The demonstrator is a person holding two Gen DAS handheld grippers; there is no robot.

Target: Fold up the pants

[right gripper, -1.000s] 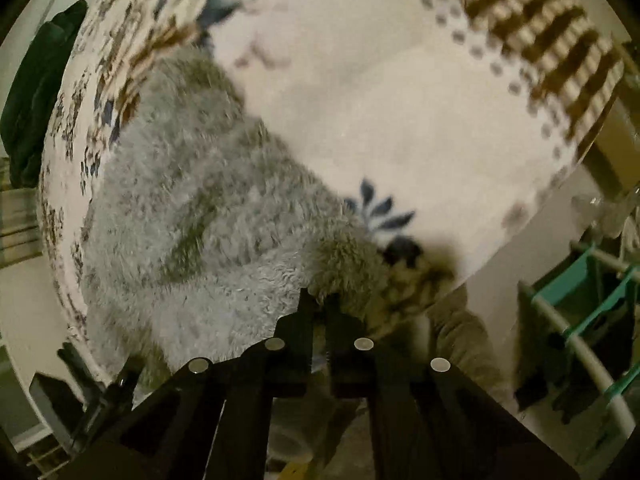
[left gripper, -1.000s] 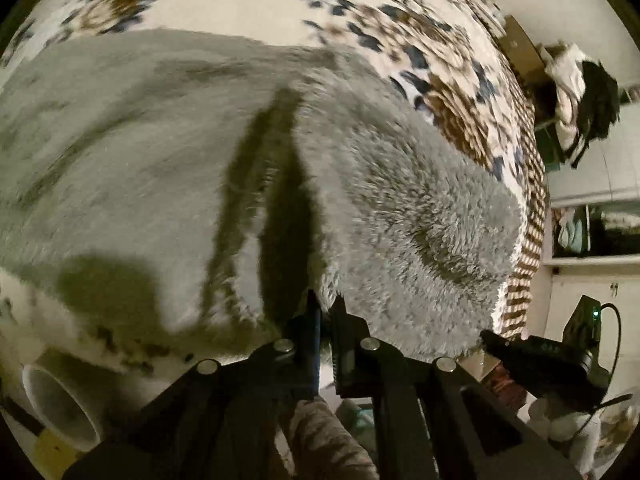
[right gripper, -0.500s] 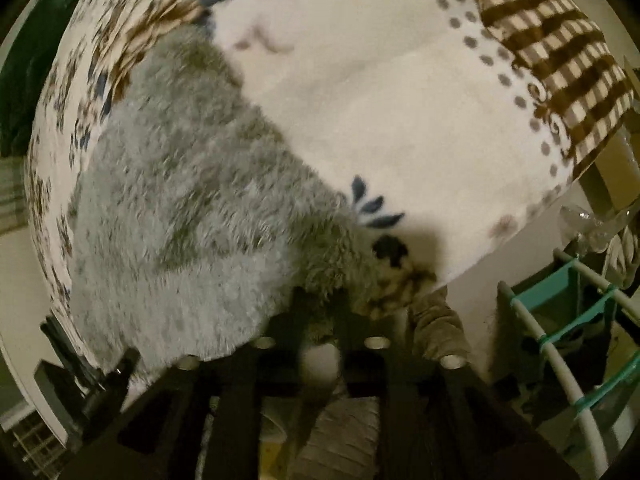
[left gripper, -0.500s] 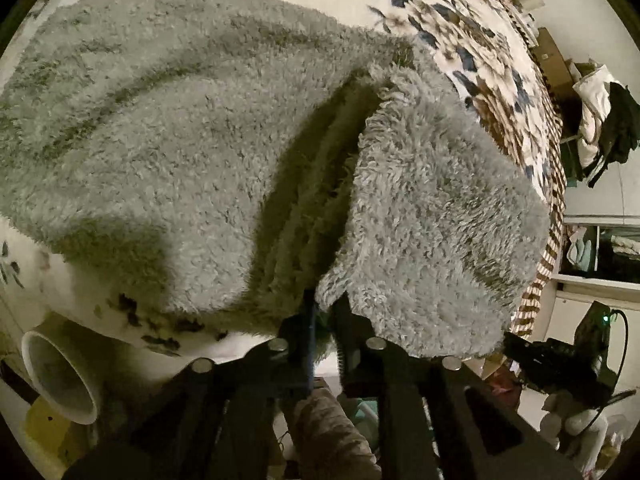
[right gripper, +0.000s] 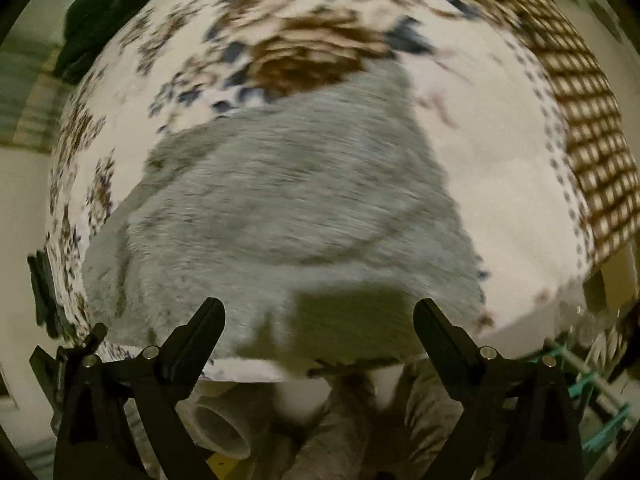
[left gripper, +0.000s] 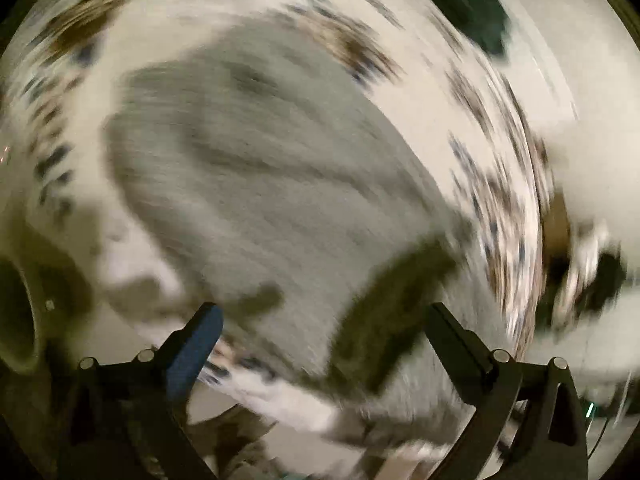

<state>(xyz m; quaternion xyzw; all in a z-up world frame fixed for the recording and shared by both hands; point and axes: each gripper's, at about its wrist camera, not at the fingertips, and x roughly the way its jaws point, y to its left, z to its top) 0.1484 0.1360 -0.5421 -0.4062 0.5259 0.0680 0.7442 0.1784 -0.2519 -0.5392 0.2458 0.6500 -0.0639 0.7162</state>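
Note:
The grey fluffy pants (left gripper: 272,184) lie in a folded heap on the floral bedspread (left gripper: 496,184); they fill the middle of the right wrist view (right gripper: 288,216) too. My left gripper (left gripper: 320,320) is open and empty, above the near edge of the pants; this view is heavily blurred. My right gripper (right gripper: 318,312) is open and empty, just in front of the near edge of the pants, its shadow on the fabric.
The bed's near edge runs below both grippers. A white pipe (right gripper: 224,428) lies on the floor under the edge. A brown checked border (right gripper: 588,112) runs along the bed's right side. A teal rack (right gripper: 600,384) stands at lower right. Dark clothing (left gripper: 472,12) lies beyond the bed.
Both grippers were shut on the pants' edge and have opened and let go. Both have pulled back; the pants now lie flatter on the bed. The left view is swinging.

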